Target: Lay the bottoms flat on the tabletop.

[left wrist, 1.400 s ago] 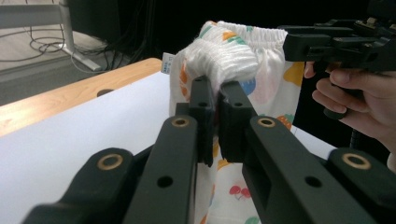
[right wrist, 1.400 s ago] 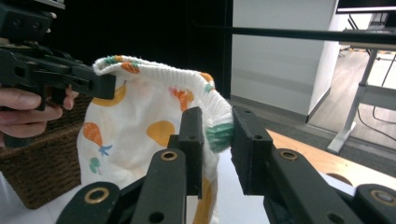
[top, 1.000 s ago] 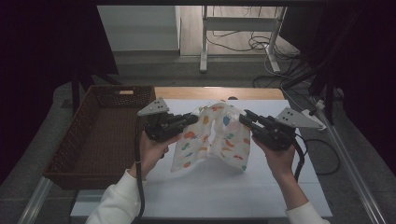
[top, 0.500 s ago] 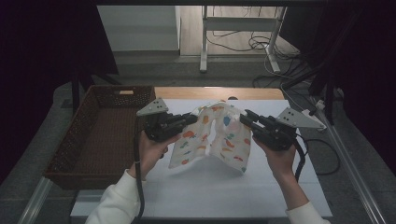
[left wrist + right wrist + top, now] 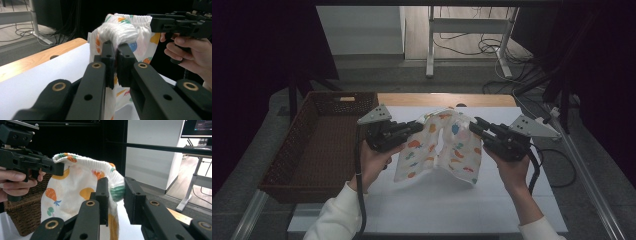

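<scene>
the person holds a small printed garment [image 5: 443,147] up above the white table top [image 5: 432,205], stretched between the two tools. the left gripper [image 5: 416,127] has its jaws pressed together on one end of the garment's gathered elastic waistband [image 5: 120,31], the bunched cloth bulging just above the pads in the left gripper view. the right gripper [image 5: 476,126] pinches the other end of the waistband, its jaws squeezing a wad of white and green cloth (a little wider apart than the left pair, since the fold between them is thicker). the garment, white with orange, yellow and blue shapes, hangs down from both grips in an arch, and its lower edges appear to rest on the table top. a brown wicker basket [image 5: 292,155] stands at the table's left side, beside the left hand [image 5: 374,162]. the right hand [image 5: 512,172] grips its tool at the same height.
</scene>
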A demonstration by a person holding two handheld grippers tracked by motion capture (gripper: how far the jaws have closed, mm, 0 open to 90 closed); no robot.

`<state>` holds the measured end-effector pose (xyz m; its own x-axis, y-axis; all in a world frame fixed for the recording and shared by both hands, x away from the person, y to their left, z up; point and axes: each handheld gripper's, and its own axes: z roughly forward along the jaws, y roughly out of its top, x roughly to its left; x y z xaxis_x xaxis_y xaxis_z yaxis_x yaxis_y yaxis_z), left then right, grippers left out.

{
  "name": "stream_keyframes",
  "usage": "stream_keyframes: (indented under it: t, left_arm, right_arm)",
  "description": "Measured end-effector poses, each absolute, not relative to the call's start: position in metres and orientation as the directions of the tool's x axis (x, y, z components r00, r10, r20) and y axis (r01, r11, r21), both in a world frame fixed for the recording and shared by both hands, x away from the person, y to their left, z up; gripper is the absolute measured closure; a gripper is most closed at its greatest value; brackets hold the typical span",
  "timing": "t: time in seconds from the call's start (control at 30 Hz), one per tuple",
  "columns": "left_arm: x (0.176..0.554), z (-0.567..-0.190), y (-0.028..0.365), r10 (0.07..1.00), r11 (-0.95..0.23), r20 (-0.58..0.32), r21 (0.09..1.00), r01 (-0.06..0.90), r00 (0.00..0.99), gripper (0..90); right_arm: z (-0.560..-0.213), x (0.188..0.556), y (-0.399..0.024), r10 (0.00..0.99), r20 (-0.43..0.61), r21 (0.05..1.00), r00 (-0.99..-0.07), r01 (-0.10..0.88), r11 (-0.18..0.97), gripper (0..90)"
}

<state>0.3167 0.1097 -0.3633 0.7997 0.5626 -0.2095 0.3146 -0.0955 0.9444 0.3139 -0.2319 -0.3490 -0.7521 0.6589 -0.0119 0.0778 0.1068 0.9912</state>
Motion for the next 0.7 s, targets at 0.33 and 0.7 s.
stream_keyframes:
  t: [0.33,0.7]
  left_arm:
    - [0.316,-0.363,0.111,0.562,-0.087,-0.218,0.944,0.319,0.798,86.0]
    - [0.285,-0.358,0.125,0.521,-0.07,-0.276,0.93,0.362,0.808,86.0]
  right_arm:
    - [-0.348,0.313,-0.233,0.66,-0.011,0.992,-0.751,0.076,0.103,74.3]
    - [-0.338,0.282,-0.237,0.637,-0.013,0.99,-0.771,0.078,0.115,74.3]
